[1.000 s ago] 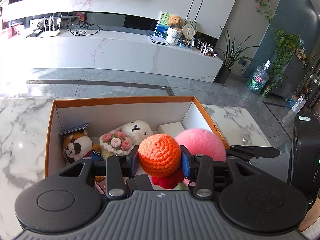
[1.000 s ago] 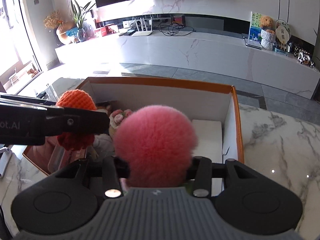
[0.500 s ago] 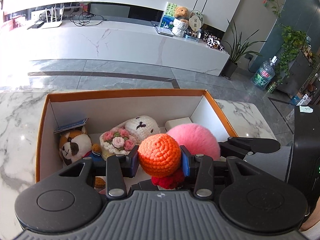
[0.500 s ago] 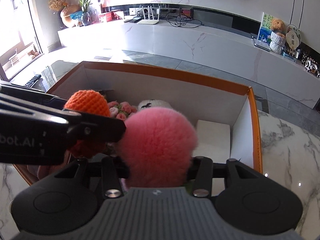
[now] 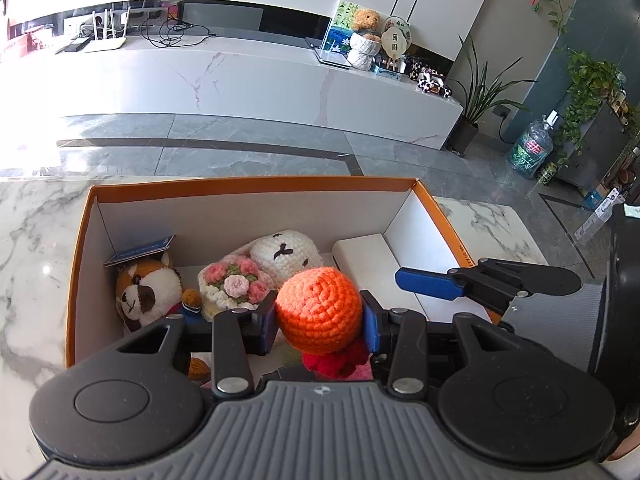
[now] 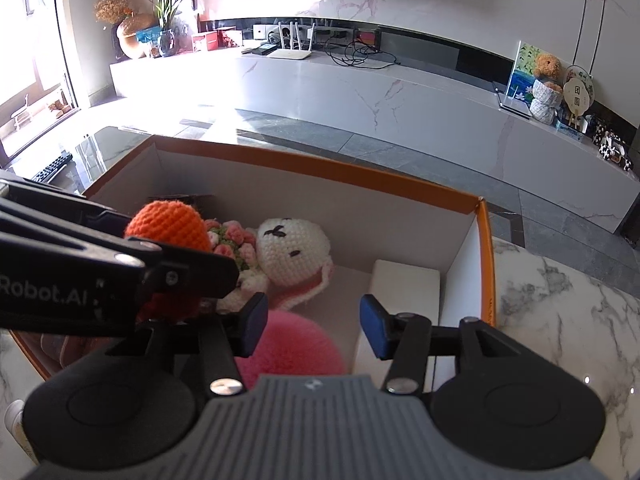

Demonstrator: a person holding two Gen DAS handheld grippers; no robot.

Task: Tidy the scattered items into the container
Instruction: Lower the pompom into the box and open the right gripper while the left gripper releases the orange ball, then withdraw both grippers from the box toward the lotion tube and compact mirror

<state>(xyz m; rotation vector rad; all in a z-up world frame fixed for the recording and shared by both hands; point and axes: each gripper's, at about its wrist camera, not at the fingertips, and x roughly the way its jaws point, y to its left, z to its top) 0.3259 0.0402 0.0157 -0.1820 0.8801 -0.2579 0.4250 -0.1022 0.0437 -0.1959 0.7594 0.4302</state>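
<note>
Released since the earlier frames, the fluffy pink pom-pom ball [image 6: 290,346] no longer sits between the blue pads of the right gripper [image 6: 312,326]; it lies below them on the floor of the orange-rimmed white cardboard box [image 6: 360,178], and the jaws are opening with nothing between them. The left gripper [image 5: 320,322], by contrast, remains clamped at a middling width on the orange crocheted ball [image 5: 318,310], with a red crocheted part [image 5: 334,362] hanging beneath it, above the near side of the box interior.

Box contents (left wrist view): a brown-and-white plush dog [image 5: 146,294] against the left wall, a small blue card [image 5: 140,251] leaning above it, a crocheted bouquet of pink flowers [image 5: 234,286] at centre, a white crocheted head with stitched black features [image 5: 286,258] just behind the bouquet, and a flat white rectangular block [image 5: 368,250] in the far right corner. The box stands on a white marble-patterned table [image 5: 36,248]. One blue-padded finger of the right gripper crosses the right rim of the box in this view.
</note>
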